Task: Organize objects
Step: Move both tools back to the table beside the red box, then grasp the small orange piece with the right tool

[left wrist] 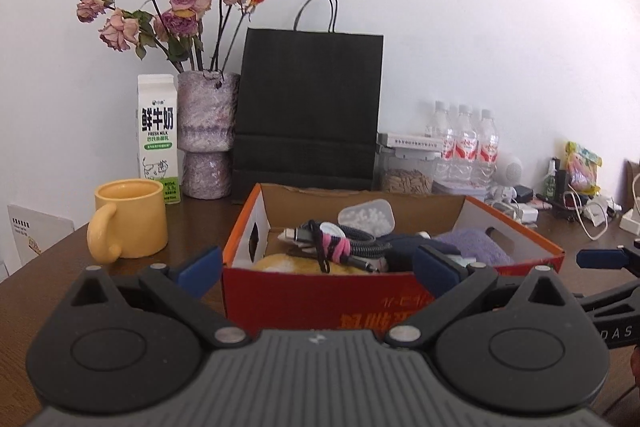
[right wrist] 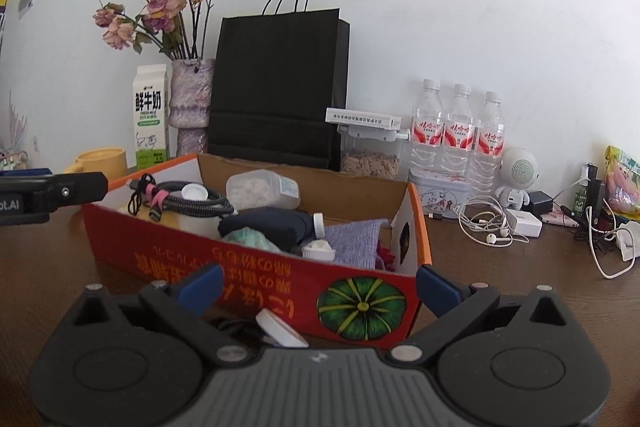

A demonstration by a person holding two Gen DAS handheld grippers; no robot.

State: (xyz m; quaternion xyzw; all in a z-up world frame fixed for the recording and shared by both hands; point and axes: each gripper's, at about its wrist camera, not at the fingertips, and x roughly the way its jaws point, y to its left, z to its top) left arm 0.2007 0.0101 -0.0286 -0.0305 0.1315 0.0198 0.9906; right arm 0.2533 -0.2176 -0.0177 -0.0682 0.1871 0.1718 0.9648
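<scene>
1. Black paper bag (left wrist: pixel 308 111) centre frame, against the wall.
2. Dried roses in a purple vase (left wrist: pixel 206 131), left of bag.
3. Milk carton (left wrist: pixel 157 135) + yellow mug (left wrist: pixel 130 219), lower left.
4. 3 water bottles (right wrist: pixel 458 131), right of centre.
5. White earphones (right wrist: pixel 486 223) w/ chargers, right side.

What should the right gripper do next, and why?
Probably lower the right gripper toward the small white lid lying on the table outside the red box. Both grippers are open and empty, and that lid sits just below the right one's spread fingers.

Both wrist views low, close, sharing the red box (left wrist: pixel 320 291).
</scene>
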